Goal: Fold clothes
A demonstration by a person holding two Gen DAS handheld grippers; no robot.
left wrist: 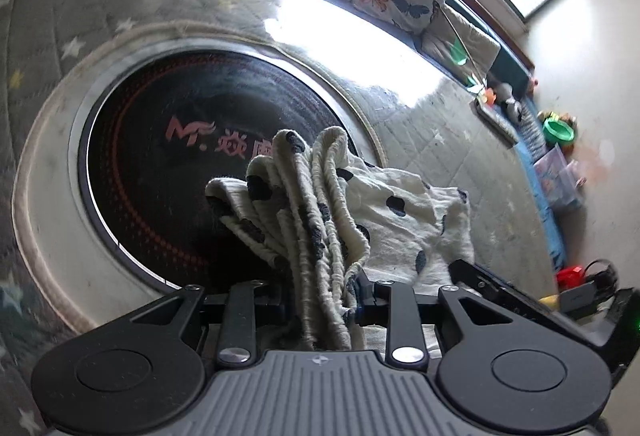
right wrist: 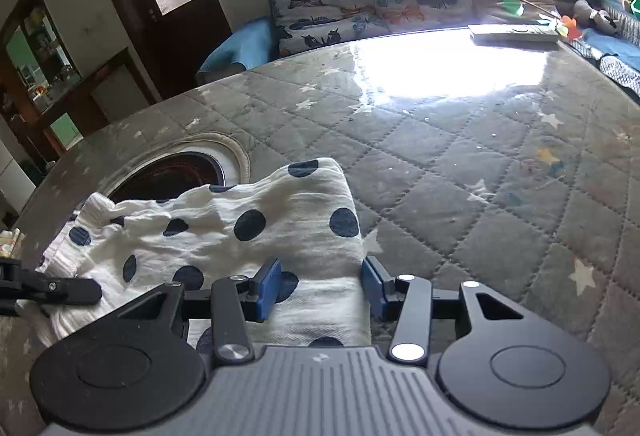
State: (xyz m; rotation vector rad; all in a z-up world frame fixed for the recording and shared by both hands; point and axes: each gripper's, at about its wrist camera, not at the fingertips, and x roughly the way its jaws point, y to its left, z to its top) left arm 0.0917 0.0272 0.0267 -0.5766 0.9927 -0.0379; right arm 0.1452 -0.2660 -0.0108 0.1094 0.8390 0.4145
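Note:
A white cloth with dark blue dots (right wrist: pixel 240 232) lies folded on the grey quilted table cover (right wrist: pixel 460 164). My left gripper (left wrist: pixel 320 296) is shut on a bunched edge of the dotted cloth (left wrist: pixel 320 204), which stands up in several folds between its fingers. My right gripper (right wrist: pixel 320 288) is open, its blue pads (right wrist: pixel 267 288) on either side of the cloth's near right end, just above it. The left gripper's arm shows at the left edge of the right wrist view (right wrist: pixel 48 290).
A round black cooktop (left wrist: pixel 192 164) with red lettering is set into the table under the cloth's far end. A butterfly cushion (right wrist: pixel 372 8) and sofa stand behind the table. A flat tray (right wrist: pixel 516 34) lies at the far edge. Toys and boxes (left wrist: pixel 556 140) lie at the right.

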